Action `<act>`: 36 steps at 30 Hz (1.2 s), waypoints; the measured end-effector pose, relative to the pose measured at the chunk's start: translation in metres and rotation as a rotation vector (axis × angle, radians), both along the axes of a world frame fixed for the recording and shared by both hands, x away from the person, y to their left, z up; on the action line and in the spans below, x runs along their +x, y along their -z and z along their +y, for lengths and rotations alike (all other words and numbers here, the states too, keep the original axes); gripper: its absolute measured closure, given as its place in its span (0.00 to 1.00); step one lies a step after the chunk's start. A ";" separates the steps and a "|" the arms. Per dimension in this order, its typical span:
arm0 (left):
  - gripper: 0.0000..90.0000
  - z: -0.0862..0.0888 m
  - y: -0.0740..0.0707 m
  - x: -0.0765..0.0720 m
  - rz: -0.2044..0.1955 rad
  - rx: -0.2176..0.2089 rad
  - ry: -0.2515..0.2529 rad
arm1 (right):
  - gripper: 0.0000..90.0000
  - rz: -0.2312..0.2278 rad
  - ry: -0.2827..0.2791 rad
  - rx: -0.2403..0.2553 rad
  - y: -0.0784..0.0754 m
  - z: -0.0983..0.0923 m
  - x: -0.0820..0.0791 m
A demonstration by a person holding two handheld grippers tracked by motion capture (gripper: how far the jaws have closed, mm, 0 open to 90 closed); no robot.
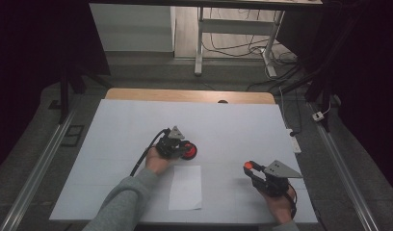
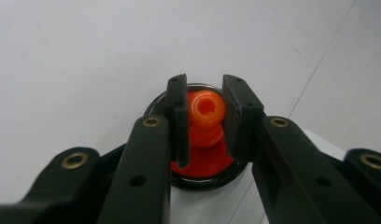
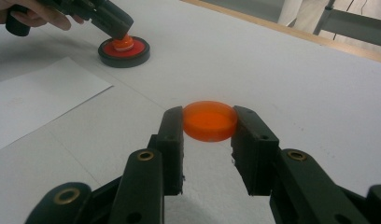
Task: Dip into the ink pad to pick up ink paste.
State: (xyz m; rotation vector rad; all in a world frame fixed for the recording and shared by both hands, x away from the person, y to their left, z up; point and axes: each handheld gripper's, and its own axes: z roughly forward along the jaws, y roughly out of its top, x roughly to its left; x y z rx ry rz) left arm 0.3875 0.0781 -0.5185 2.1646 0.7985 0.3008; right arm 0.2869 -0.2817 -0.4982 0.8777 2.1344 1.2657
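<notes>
The bench (image 1: 127,130) is covered in plain white, with a strip of light wood along its far edge. A white sheet of paper (image 1: 185,187) lies on it, unpatterned. The round base (image 3: 123,52) has a dark grey, near-black rim around a red face, and the knob (image 2: 206,112) on it is glossy orange. The disc (image 3: 210,120) is translucent orange. Both tongs, left (image 2: 205,116) and right (image 3: 210,140), are matt black with brass-coloured rivets, each topped by a grey plate. The sleeve (image 1: 122,202) is grey-green
</notes>
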 end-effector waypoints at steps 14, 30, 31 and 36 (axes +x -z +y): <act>0.81 -0.002 0.002 -0.004 -0.016 -0.005 -0.025 | 0.71 0.000 0.000 0.003 -0.001 0.000 0.000; 0.81 0.009 -0.050 -0.008 -0.090 -0.120 -0.044 | 0.72 0.003 0.000 0.018 -0.001 -0.001 0.001; 0.81 0.010 -0.049 -0.008 -0.084 -0.119 -0.046 | 0.72 0.003 0.001 0.015 -0.001 -0.001 0.001; 0.81 0.014 -0.045 -0.004 -0.062 -0.101 -0.046 | 0.72 0.004 -0.001 0.015 -0.001 0.000 0.001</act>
